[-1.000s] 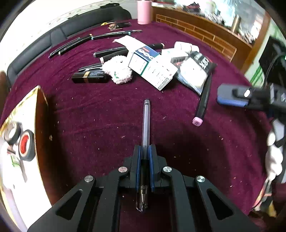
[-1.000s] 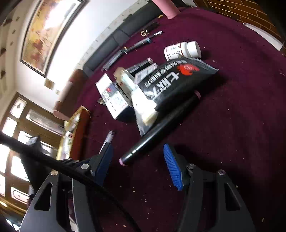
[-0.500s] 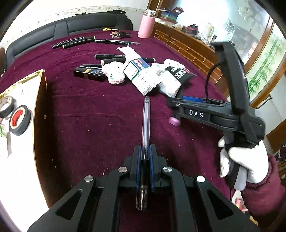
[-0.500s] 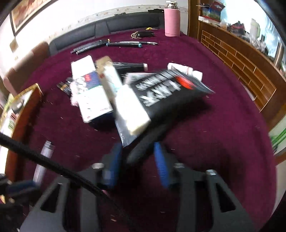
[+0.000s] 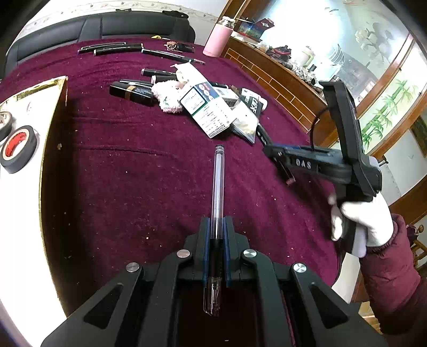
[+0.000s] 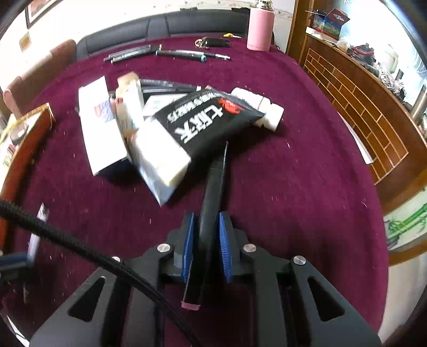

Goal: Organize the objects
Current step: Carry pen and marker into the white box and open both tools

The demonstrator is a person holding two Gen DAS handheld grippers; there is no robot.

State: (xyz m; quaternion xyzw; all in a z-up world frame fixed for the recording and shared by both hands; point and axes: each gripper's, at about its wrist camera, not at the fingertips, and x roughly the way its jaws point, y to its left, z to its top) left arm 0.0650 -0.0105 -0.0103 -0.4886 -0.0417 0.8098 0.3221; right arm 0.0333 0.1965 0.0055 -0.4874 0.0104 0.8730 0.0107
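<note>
Grippers angled down, left gripper [image 5: 216, 227] clamping pen [image 5: 218, 186], right gripper [image 6: 205, 227] gripping marker [image 6: 212, 202]

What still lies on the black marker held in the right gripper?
The right gripper is shut on the black marker with a pink end cap, but the marker's far end sits under the black printed pouch, which rests on it.

A pink flask [image 6: 260, 28] stands at the maroon tablecloth's [image 5: 133, 173] far edge, before a black sofa [image 5: 101, 25].
</note>
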